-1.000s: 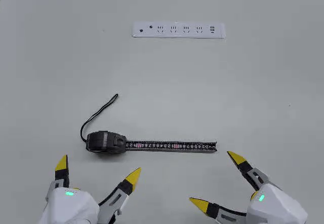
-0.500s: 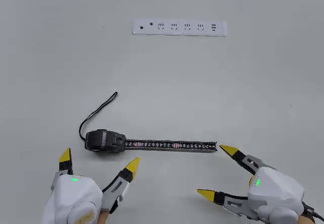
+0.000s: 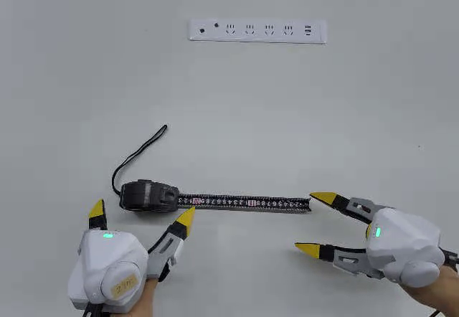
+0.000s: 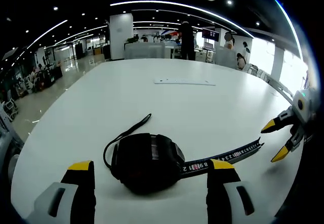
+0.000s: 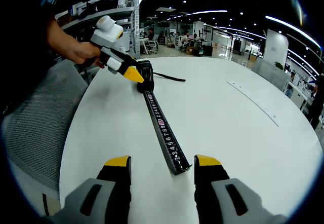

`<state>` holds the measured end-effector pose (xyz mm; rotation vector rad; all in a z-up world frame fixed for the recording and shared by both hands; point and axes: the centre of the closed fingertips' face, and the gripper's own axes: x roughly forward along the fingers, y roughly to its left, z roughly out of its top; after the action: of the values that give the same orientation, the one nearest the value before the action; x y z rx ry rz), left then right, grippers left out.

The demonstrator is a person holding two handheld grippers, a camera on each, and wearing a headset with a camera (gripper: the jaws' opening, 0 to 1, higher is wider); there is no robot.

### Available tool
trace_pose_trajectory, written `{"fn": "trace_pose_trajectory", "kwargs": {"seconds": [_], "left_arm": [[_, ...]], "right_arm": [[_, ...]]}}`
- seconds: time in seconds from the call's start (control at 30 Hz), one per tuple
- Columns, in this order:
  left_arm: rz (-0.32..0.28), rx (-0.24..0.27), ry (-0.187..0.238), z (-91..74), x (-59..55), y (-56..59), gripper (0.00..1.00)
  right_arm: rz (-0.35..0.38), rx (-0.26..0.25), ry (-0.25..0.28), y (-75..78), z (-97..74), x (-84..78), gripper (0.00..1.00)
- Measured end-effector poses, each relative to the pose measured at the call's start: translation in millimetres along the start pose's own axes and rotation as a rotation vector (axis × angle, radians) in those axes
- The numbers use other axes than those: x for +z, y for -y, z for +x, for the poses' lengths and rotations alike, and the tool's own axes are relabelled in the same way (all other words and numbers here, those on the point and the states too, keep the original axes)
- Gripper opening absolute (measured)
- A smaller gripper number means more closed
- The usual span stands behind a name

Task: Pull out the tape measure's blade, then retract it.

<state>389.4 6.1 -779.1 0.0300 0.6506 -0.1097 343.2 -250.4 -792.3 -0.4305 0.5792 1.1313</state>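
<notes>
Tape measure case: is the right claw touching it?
Apart. In the head view the whole pulled-out blade lies between the case and the right claw.

Scale numerals along the blade (image 5: 163, 127)

Tape measure (image 3: 149, 196): chunky black case, sitting upright on white table (image 3: 287, 116), toward near edge. Blade (image 3: 247, 203) pulled out partway, flat on surface, face up, running straight right from case, roughly parallel to near edge. Dark blade, white numbers, couple of red marks, small hook at free end. Thin black wrist strap (image 3: 136, 155) loops off case's left end, trails toward far edge.
</notes>
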Motion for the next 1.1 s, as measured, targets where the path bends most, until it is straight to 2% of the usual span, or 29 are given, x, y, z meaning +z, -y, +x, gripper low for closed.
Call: {"fn": "trace_pose_trajectory", "kwargs": {"seconds": [0.27,0.37,0.5,0.67,0.73,0.9,0.93,1.1], "left_arm": [[0.012,0.008,-0.004,4.9,-1.0,-1.4,0.86],[0.016,0.006,-0.013,6.8,-3.2,-0.7,0.84],[0.018,0.013,-0.015,9.8,-3.6,-1.6,0.82],[0.013,0.013,-0.023,14.5,-4.2,-1.8,0.8],[0.014,0.014,-0.027,16.0,-4.2,-2.0,0.79],[0.013,0.016,-0.039,18.4,-6.3,-2.5,0.74],[0.012,0.018,-0.04,19.1,-6.8,-3.2,0.73],[-0.003,0.021,-0.042,20.9,-7.0,-2.7,0.71]], "right_arm": [[-0.048,0.073,-0.013,12.3,7.0,-5.6,0.4],[-0.047,0.121,-0.025,13.6,9.8,-10.4,0.36],[-0.066,0.134,-0.038,21.5,13.6,-15.5,0.32],[-0.057,0.189,-0.042,21.9,16.1,-20.7,0.26],[-0.079,0.204,-0.059,20.7,16.6,-23.7,0.24],[-0.101,0.226,-0.063,17.8,17.4,-26.0,0.19],[-0.127,0.222,-0.057,18.6,18.7,-25.7,0.17],[-0.126,0.225,-0.045,19.2,19.3,-25.7,0.14]]}}
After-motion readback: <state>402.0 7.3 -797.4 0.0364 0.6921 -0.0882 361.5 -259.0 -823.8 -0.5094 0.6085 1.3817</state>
